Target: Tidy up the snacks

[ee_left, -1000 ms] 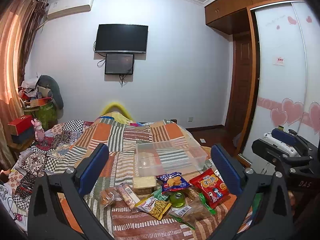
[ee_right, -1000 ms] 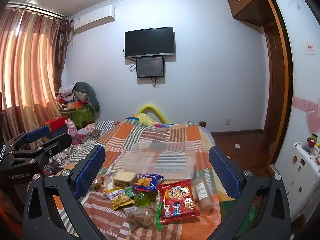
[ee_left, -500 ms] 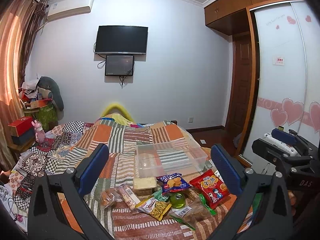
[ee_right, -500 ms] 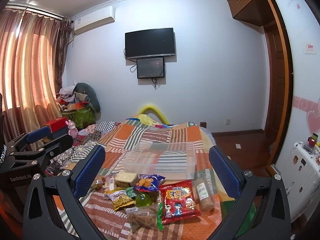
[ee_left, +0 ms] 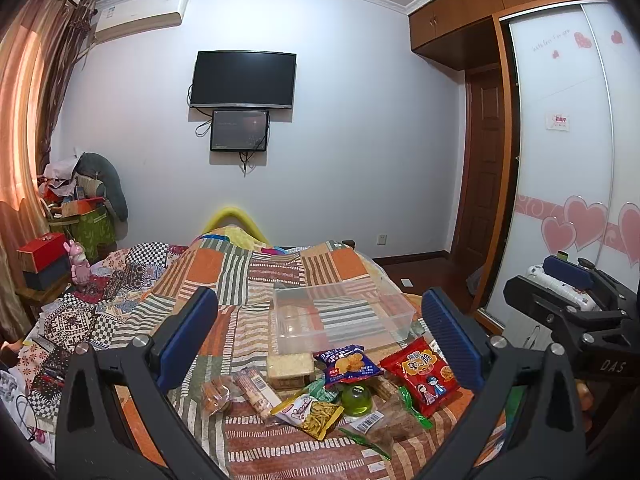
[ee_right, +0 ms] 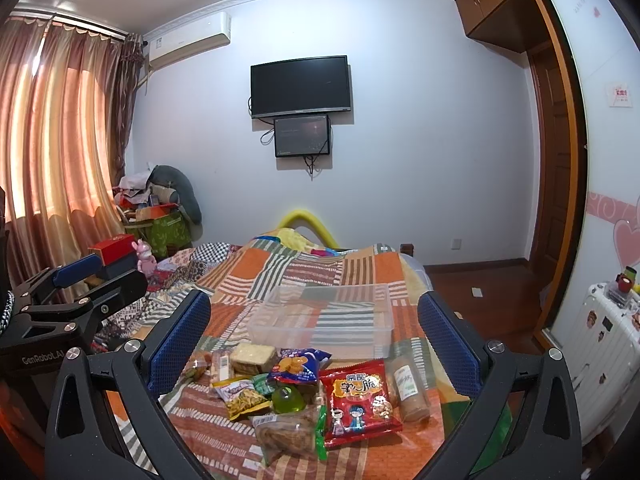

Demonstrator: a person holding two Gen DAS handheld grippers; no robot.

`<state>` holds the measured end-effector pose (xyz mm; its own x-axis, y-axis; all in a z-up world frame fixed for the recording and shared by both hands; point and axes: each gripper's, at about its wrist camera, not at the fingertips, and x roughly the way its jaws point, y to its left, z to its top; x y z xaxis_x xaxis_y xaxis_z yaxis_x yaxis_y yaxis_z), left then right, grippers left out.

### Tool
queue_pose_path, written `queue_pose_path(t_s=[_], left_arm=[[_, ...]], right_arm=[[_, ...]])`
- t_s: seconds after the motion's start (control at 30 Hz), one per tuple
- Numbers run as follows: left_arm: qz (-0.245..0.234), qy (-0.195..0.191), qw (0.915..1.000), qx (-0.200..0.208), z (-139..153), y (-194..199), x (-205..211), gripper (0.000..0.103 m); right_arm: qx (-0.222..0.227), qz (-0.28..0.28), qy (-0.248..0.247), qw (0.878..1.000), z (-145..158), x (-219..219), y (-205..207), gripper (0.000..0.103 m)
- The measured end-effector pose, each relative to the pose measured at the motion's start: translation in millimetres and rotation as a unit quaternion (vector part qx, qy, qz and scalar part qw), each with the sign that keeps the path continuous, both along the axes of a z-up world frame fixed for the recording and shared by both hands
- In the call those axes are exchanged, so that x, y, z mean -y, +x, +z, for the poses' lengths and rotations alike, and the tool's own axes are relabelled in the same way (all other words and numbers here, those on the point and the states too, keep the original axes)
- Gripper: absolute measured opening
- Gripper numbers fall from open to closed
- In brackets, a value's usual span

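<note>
Nothing much has moved since a moment ago; both views only shift a tiny bit. Snacks lie in a pile (ee_left: 340,388) on the bed (ee_left: 256,272), just in front of the clear box (ee_left: 344,316). Both the left hand-held gripper (ee_left: 320,340) and the right hand-held gripper (ee_right: 316,340) hang spread wide and hold nothing. The red bag (ee_right: 360,404) lies long-ways toward the right one, which looks nearer.
</note>
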<state>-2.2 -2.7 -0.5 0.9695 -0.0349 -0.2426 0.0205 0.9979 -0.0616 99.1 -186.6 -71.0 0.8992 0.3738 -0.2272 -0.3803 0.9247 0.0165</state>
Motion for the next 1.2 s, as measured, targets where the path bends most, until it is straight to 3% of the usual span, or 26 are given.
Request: queue_pose_path(t_s=[0.8,1.07,1.2], left_arm=[[0.010,-0.002,0.9999,-0.007,-11,7,-1,0.103],[0.006,0.000,0.9988,-0.048,-40,28,-11,0.103],[0.003,-0.001,0.9959,-0.090,-63,46,-23,0.093]], right_arm=[[0.001,-0.002,0.006,1.000,-4,-2,1,0.103],[-0.040,-0.015,0.007,0.999,-26,6,22,0.103],[-0.068,-0.033,-0.015,0.997,-46,14,38,0.103]])
